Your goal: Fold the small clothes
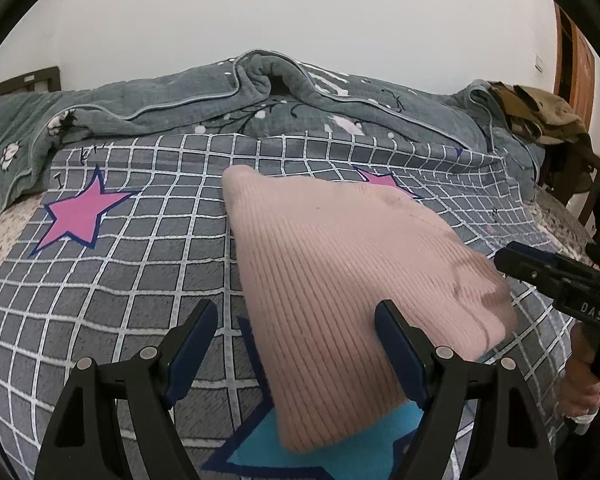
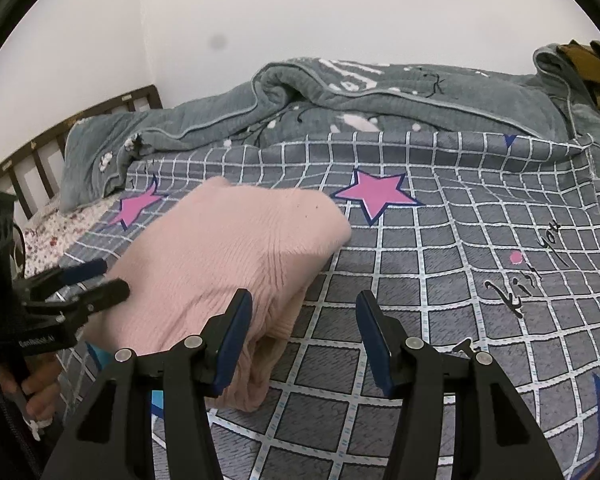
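A folded pink ribbed knit garment (image 1: pixel 340 280) lies on the grey checked bedsheet (image 1: pixel 140 248). My left gripper (image 1: pixel 296 344) is open, its jaws wide apart just over the garment's near left edge, holding nothing. In the right wrist view the same garment (image 2: pixel 220 264) lies at centre left. My right gripper (image 2: pixel 300 340) is open and empty, its left finger (image 2: pixel 232 340) over the garment's near right edge. The right gripper also shows in the left wrist view (image 1: pixel 556 276) at the garment's right side. The left gripper shows in the right wrist view (image 2: pixel 88 284), open, at the garment's left side.
A rumpled grey-green quilt (image 1: pixel 260 96) lies bunched along the far side of the bed. A dark wooden headboard (image 2: pixel 60 136) stands at far left. Brownish clothes (image 1: pixel 540 112) sit on a chair at the far right. A white wall lies behind the bed.
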`<state>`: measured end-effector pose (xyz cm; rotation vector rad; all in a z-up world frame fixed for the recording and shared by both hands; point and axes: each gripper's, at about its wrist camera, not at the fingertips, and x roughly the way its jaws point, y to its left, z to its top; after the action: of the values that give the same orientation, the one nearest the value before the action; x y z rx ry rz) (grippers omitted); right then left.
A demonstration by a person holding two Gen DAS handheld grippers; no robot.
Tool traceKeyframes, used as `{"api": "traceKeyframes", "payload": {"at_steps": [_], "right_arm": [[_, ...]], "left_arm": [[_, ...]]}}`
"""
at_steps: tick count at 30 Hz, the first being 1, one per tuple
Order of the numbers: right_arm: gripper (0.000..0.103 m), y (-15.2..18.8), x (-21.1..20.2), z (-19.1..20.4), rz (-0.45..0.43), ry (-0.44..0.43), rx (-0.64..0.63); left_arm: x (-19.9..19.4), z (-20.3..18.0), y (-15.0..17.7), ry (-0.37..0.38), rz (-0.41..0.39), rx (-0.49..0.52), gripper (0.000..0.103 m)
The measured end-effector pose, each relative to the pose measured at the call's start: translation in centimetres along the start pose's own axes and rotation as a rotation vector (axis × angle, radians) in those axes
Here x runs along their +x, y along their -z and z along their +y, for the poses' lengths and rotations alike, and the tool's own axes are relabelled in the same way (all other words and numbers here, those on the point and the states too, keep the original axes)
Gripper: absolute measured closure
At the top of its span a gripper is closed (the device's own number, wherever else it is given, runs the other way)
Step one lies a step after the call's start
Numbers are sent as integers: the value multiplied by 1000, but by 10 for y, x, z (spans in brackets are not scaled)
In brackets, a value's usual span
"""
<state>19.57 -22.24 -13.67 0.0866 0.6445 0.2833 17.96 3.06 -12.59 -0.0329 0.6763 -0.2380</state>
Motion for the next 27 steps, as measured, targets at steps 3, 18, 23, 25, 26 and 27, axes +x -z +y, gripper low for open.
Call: {"api": "traceKeyframes", "payload": {"at_steps": [3,18,23,25,26,27], "right_arm": [[51,0,-7,-1,-12,6,15],[49,11,-87,11,-6,68,68],[33,13,-119,18,6,132,42],[26,16,-134,20,0,183,25],[21,17,-139,21,4,205,24],[18,18,-144,22,9,225,23]], "left_arm": [[-8,0,4,15,-6,-9,23],[-74,-33,32,21,-38,-20,23],[-106,-42,29,-54,-54,-15,19],[-118,-44,28,-92,-57,-16,16],[-124,-45,27,-107,-58,-19,16],[-130,-44,25,-122,-57,-23,14]]}}
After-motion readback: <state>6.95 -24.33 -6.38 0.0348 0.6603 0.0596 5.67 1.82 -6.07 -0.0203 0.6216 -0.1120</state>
